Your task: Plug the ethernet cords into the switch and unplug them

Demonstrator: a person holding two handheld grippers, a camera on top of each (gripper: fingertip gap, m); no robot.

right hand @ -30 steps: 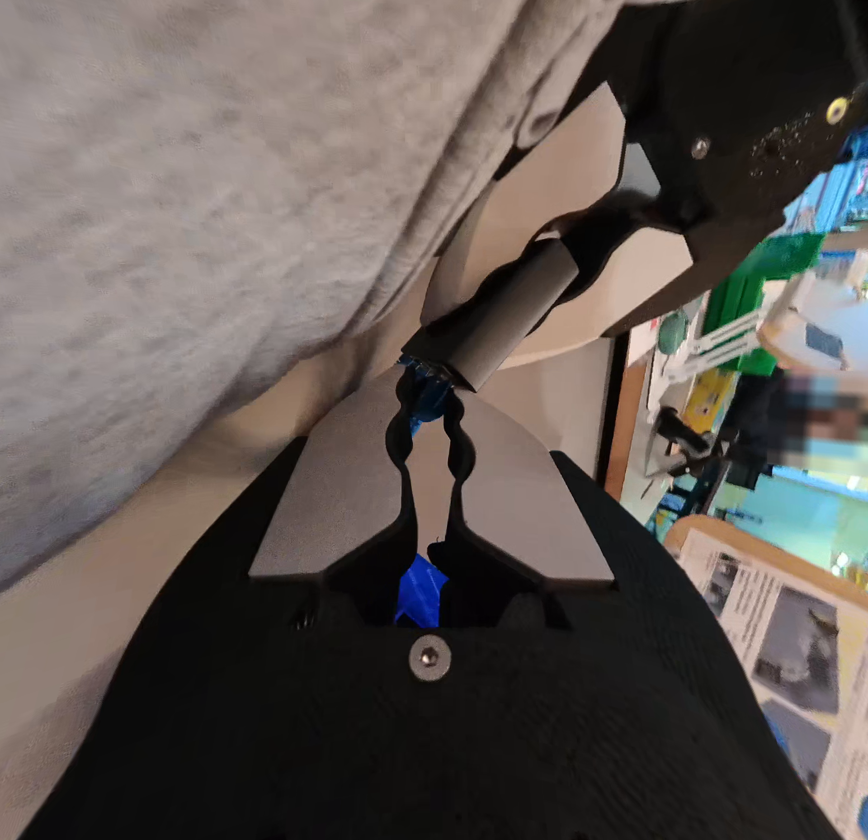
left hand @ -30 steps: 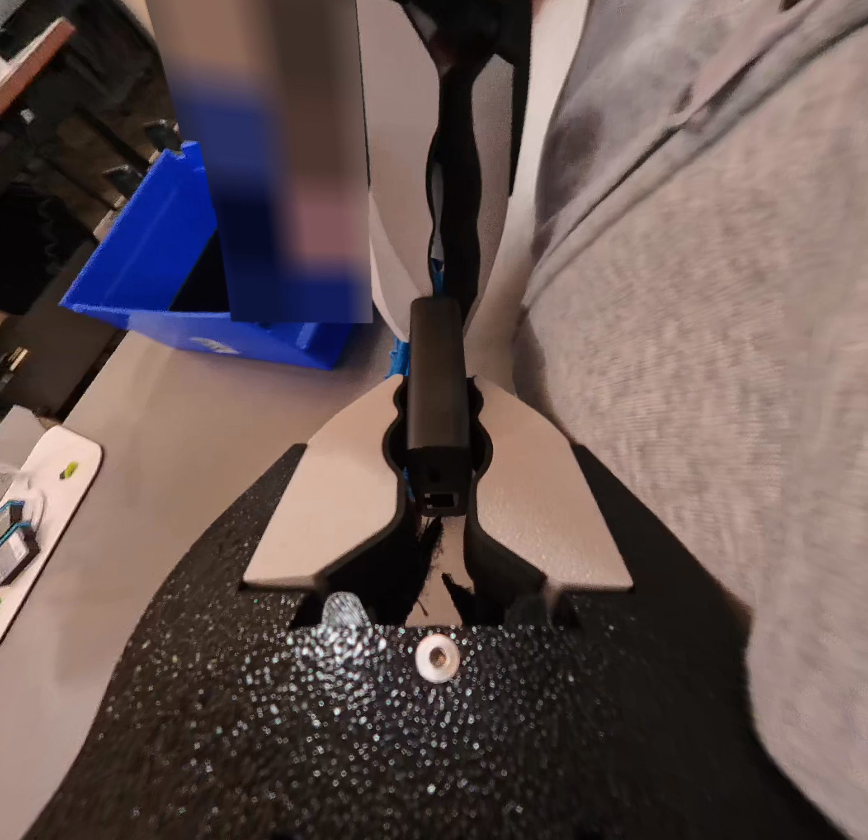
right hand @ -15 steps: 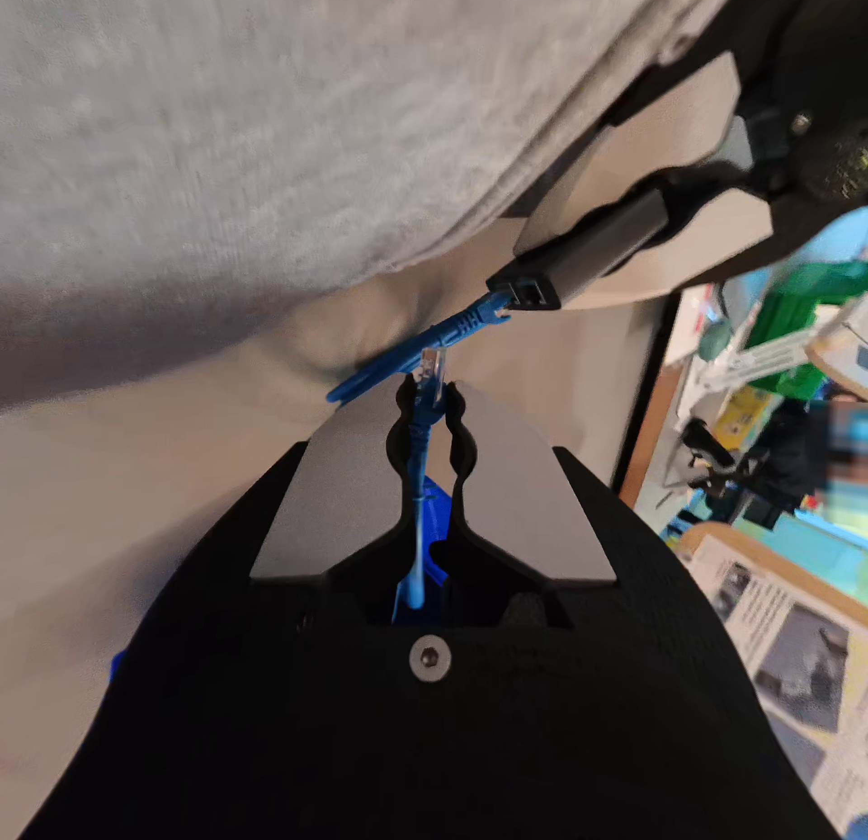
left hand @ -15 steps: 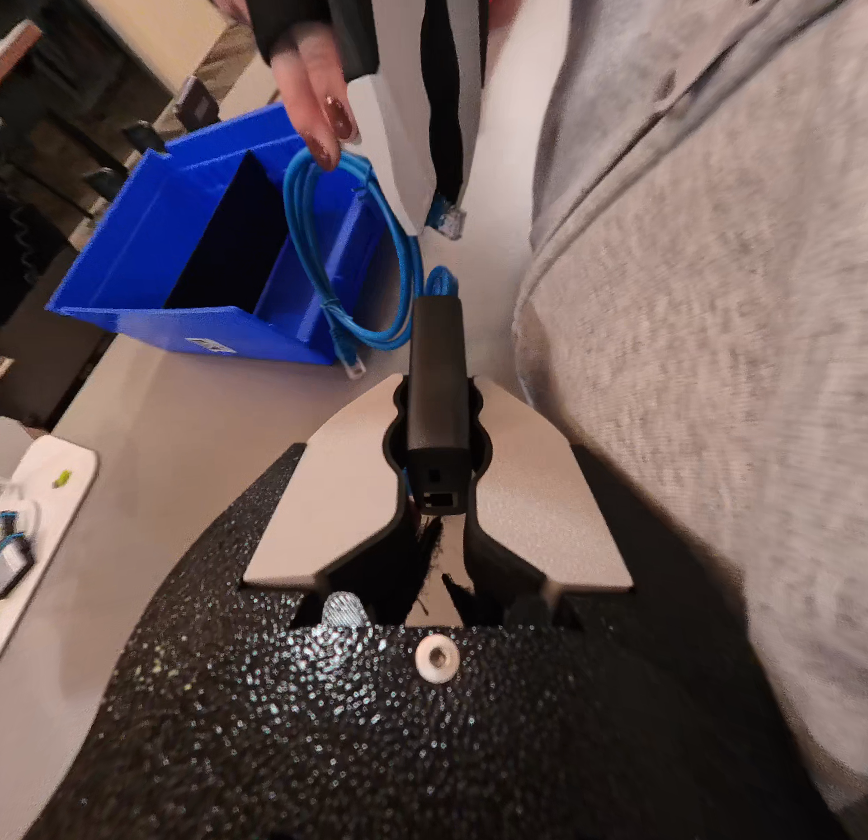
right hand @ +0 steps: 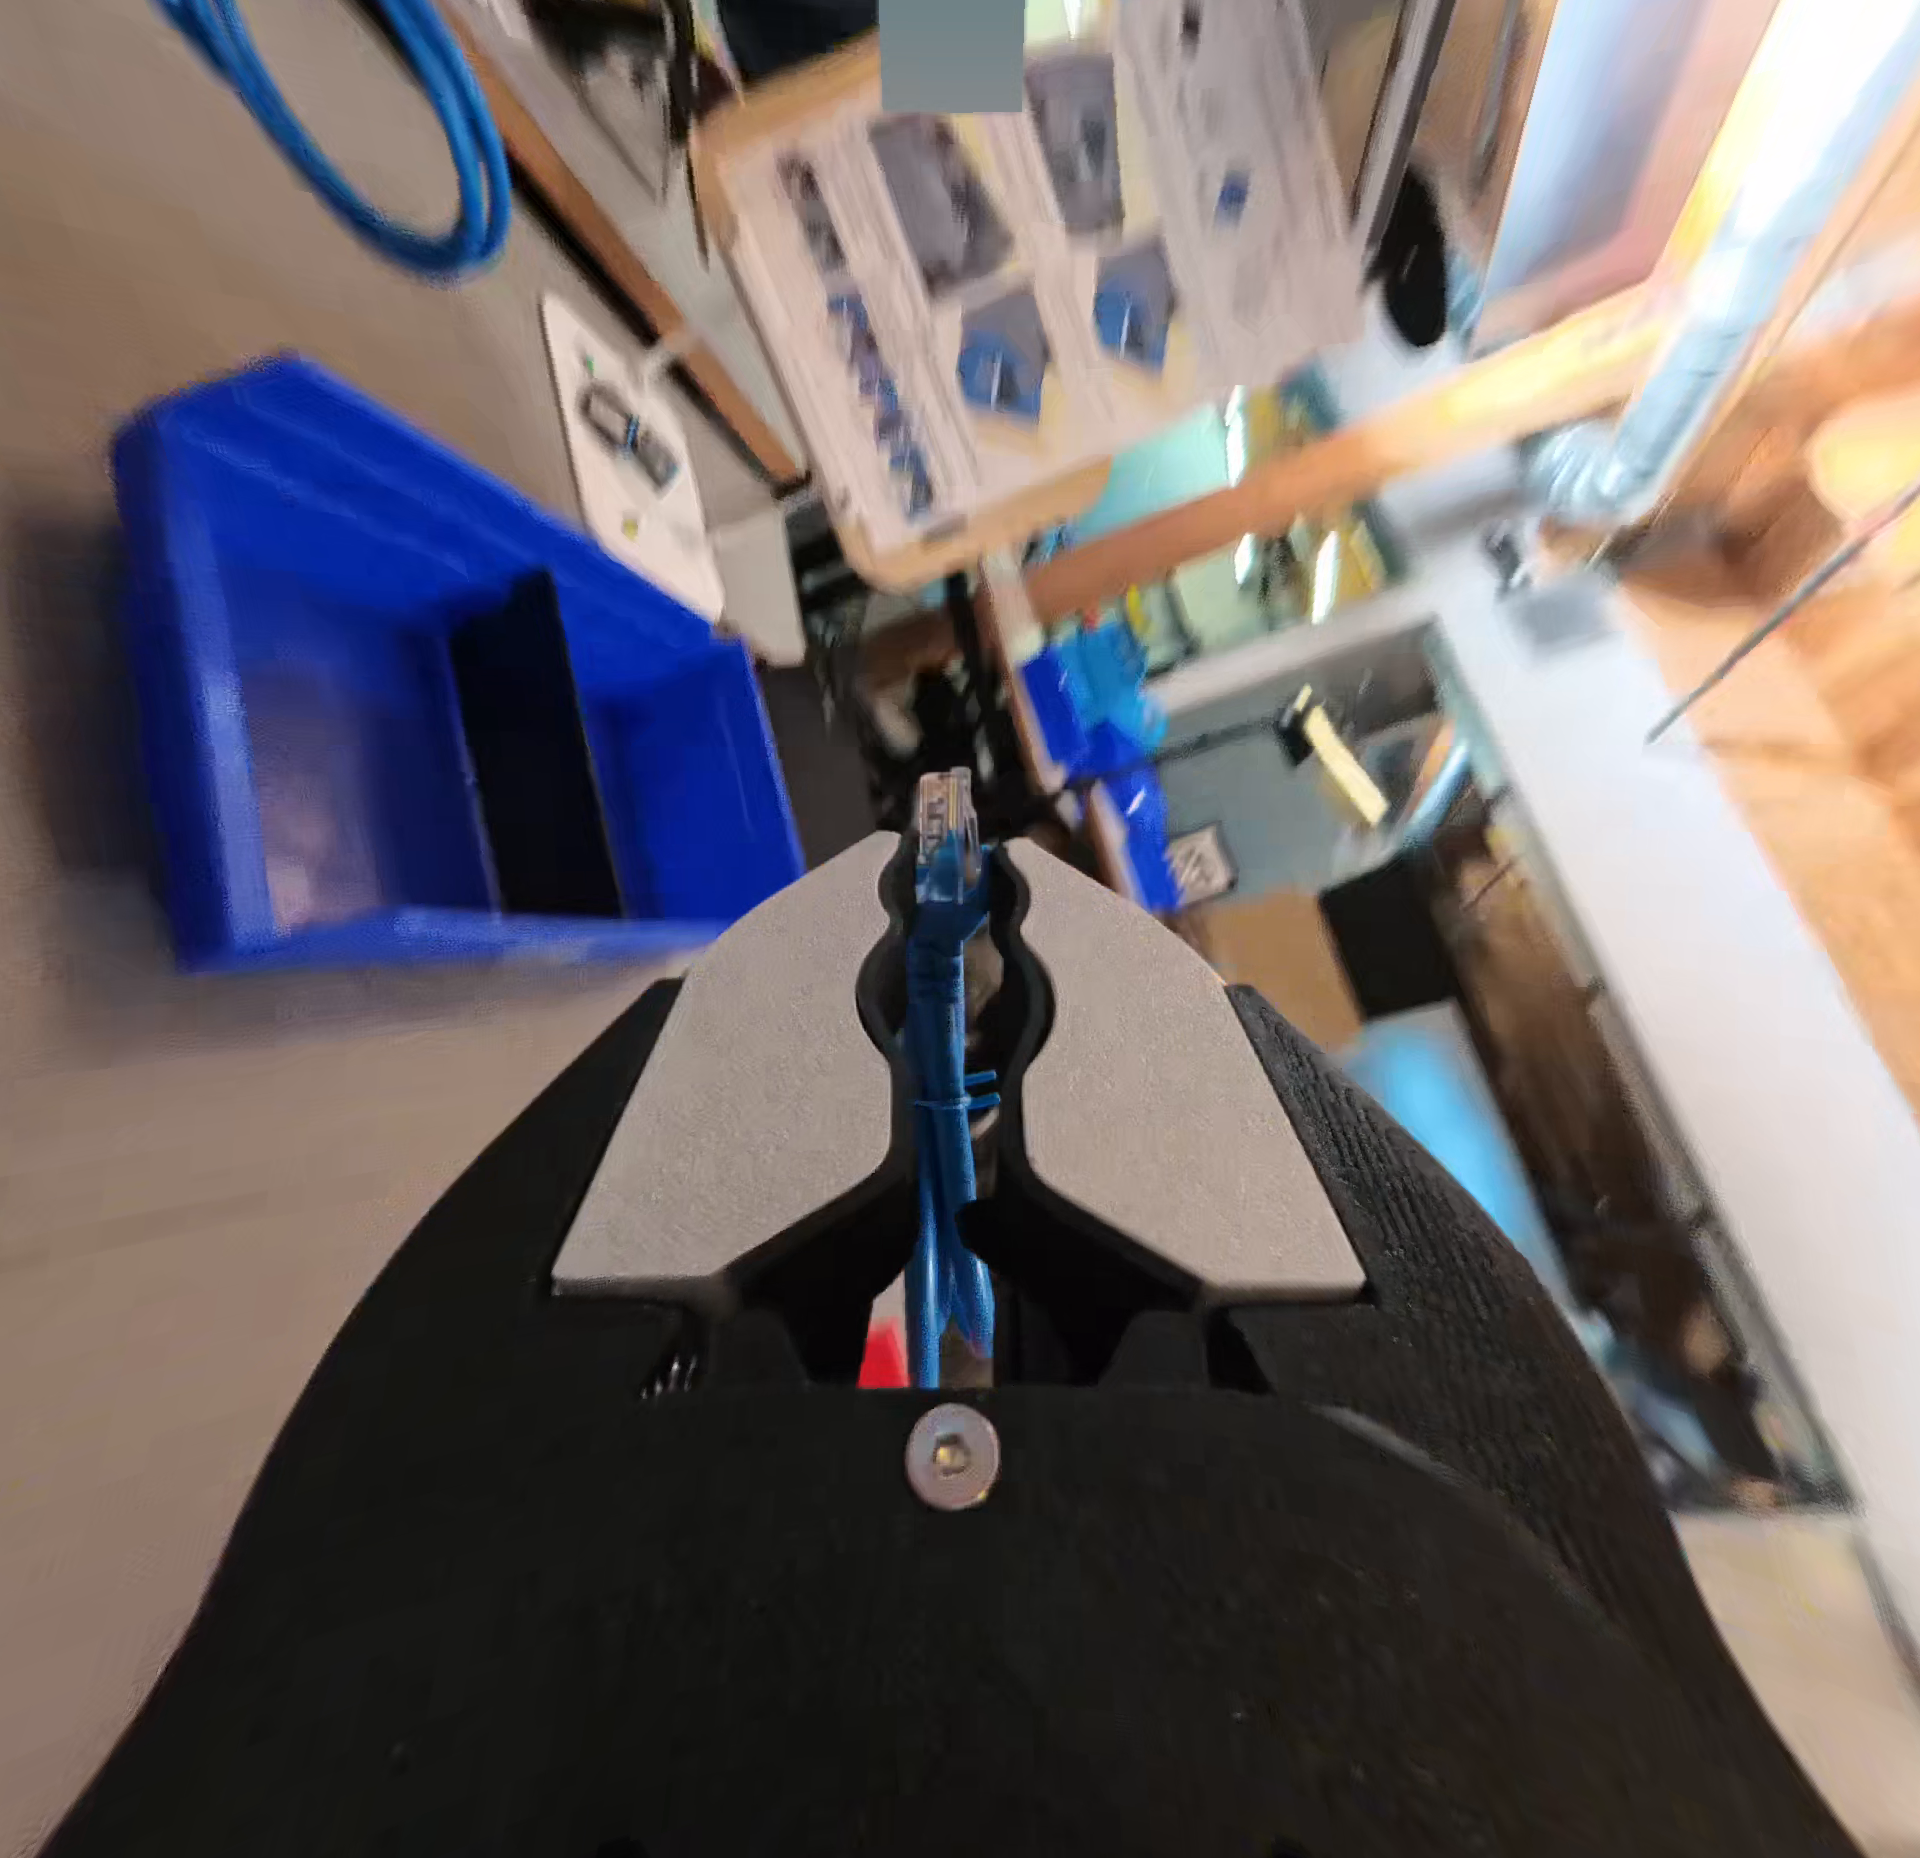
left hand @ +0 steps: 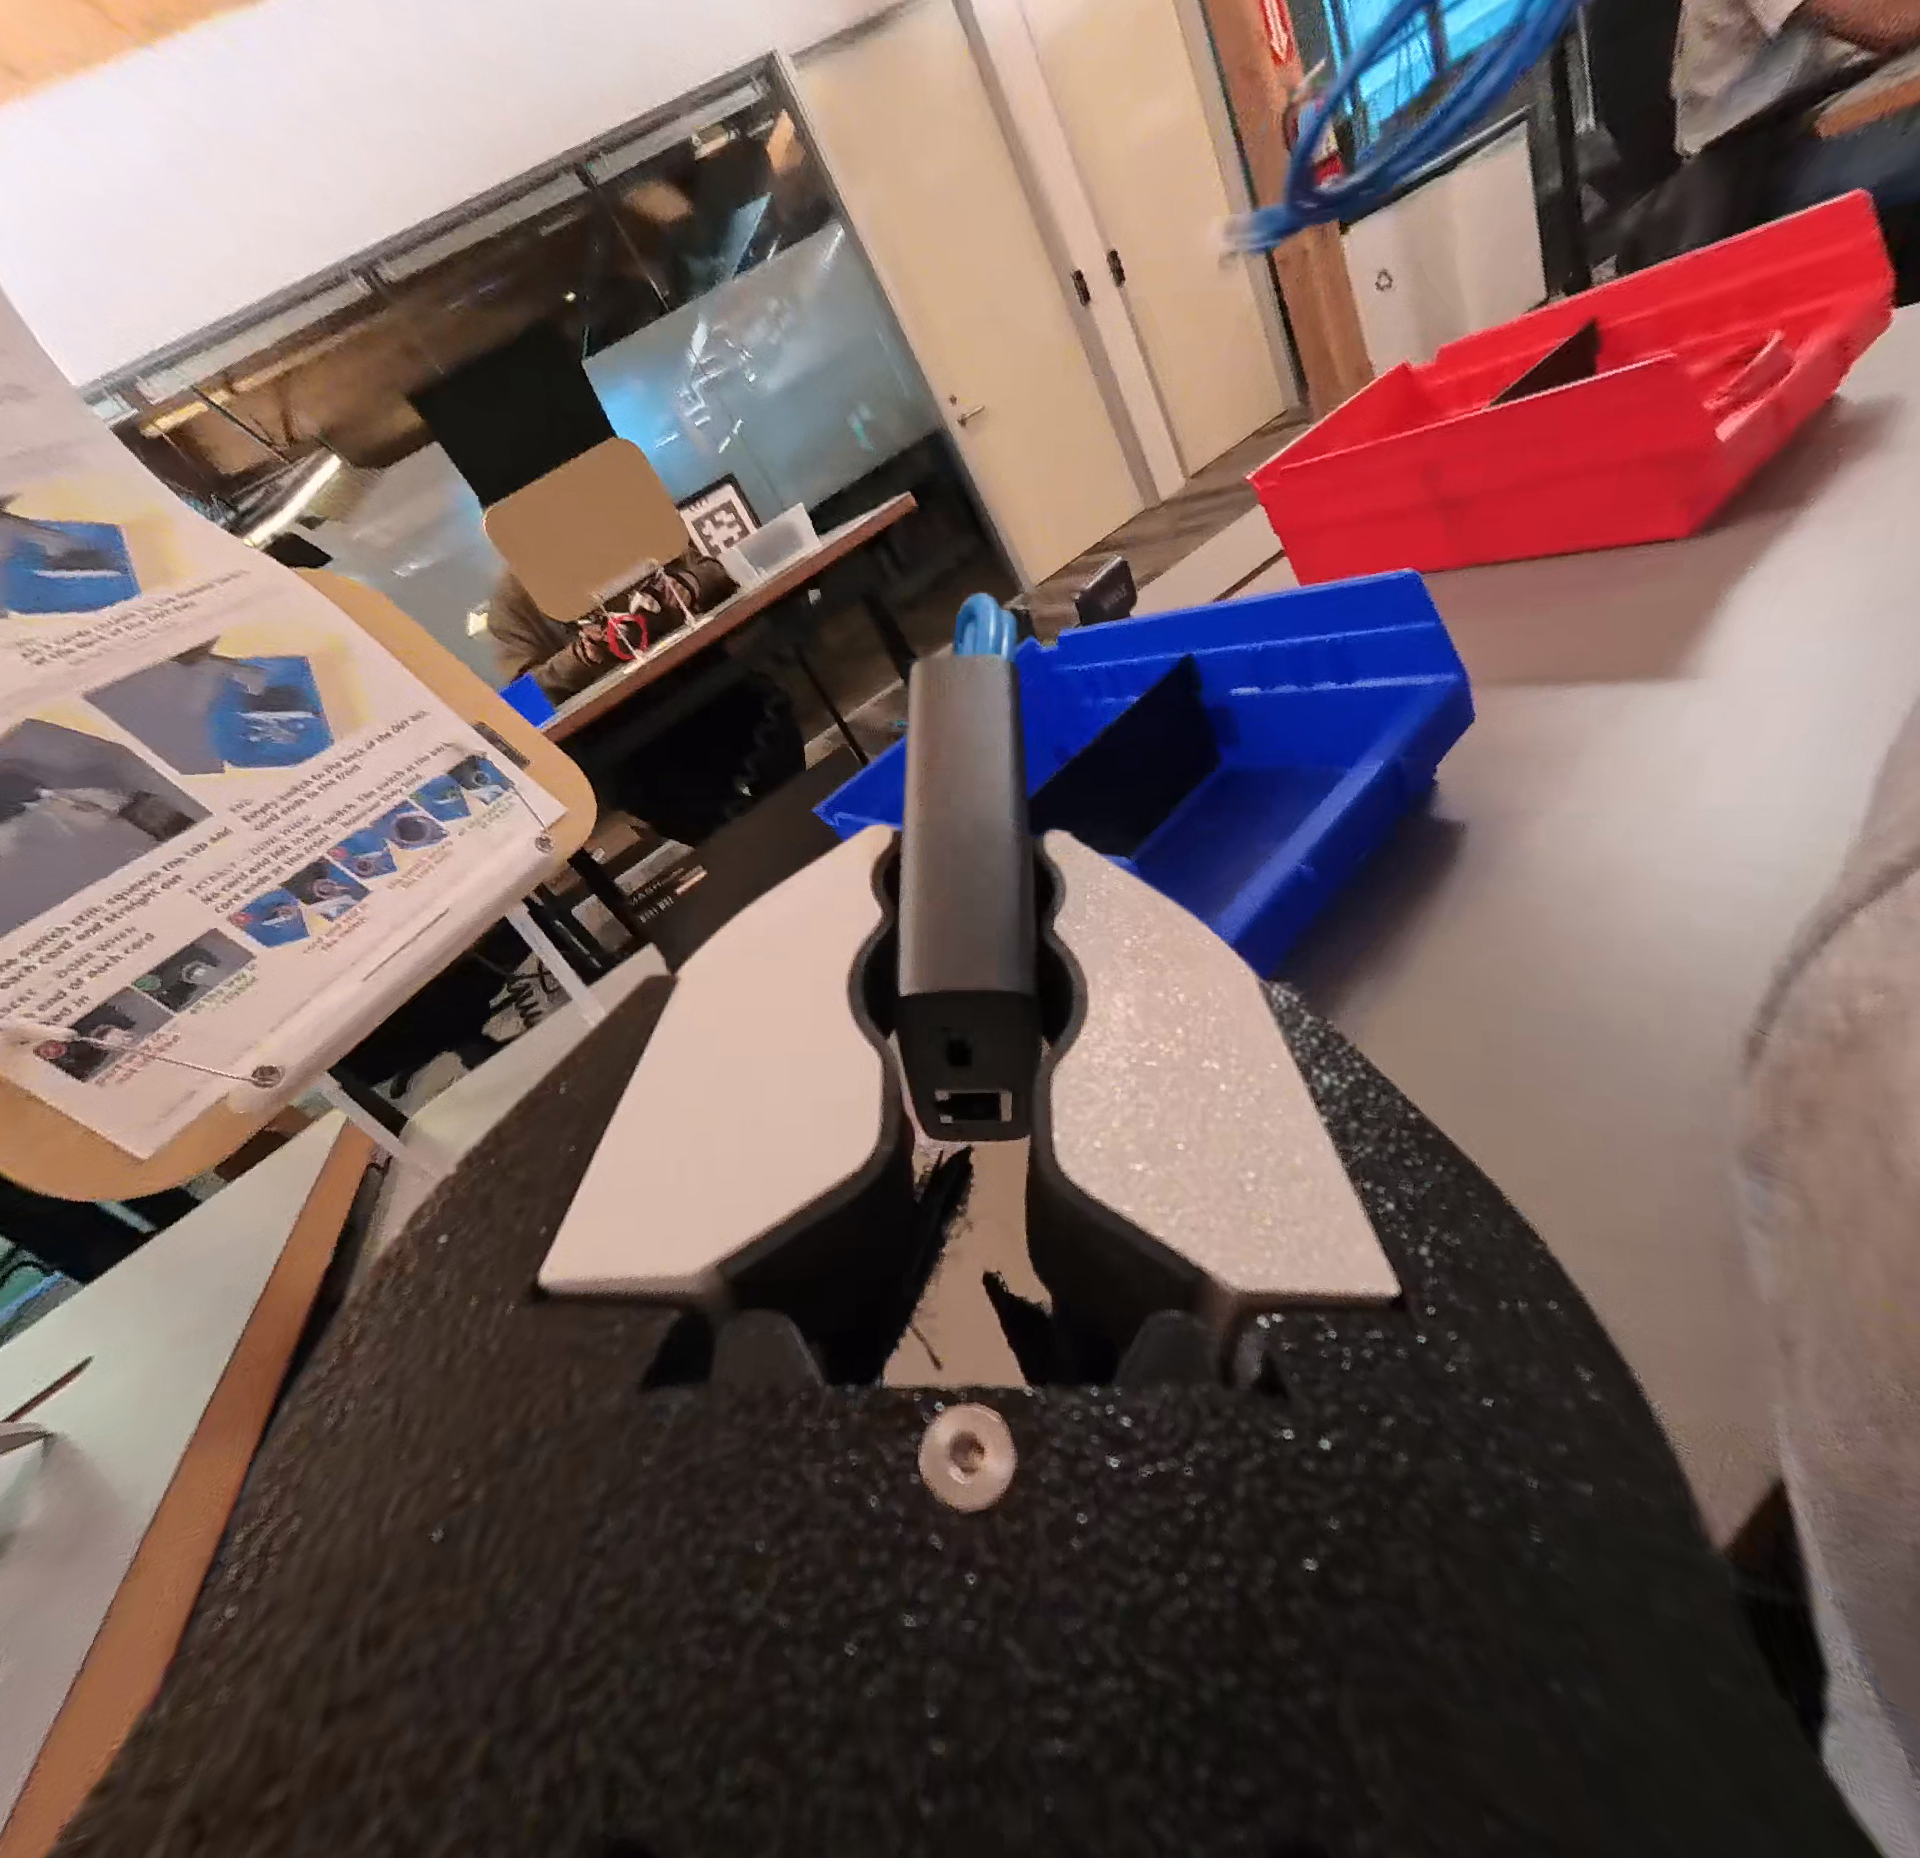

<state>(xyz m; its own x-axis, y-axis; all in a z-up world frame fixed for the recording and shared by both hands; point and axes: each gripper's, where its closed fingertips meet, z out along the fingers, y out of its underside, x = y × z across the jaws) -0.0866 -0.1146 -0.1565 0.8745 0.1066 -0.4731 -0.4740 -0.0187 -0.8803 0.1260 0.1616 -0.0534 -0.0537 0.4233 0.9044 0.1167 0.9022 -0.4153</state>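
The left gripper [left hand: 966, 935] is still pinching the slim black rectangular switch [left hand: 964, 842], now lifted before the open blue plastic bin [left hand: 1278, 759]. The right gripper [right hand: 948, 935] keeps clamping the blue ethernet cord [right hand: 940, 987], now swung well apart from the switch, beside that bin.

We see our right claw [right hand: 951, 852] clamping a blue ethernet cord [right hand: 940, 987], with a blue bin [right hand: 312, 665] on the table [right hand: 208, 1185] far left.

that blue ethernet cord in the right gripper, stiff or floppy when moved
Likely floppy: the blue cord hangs in slack loops away from the right gripper. The short end by its clear plug stands straight, so probably stiffer there. It looks thin and probably light.
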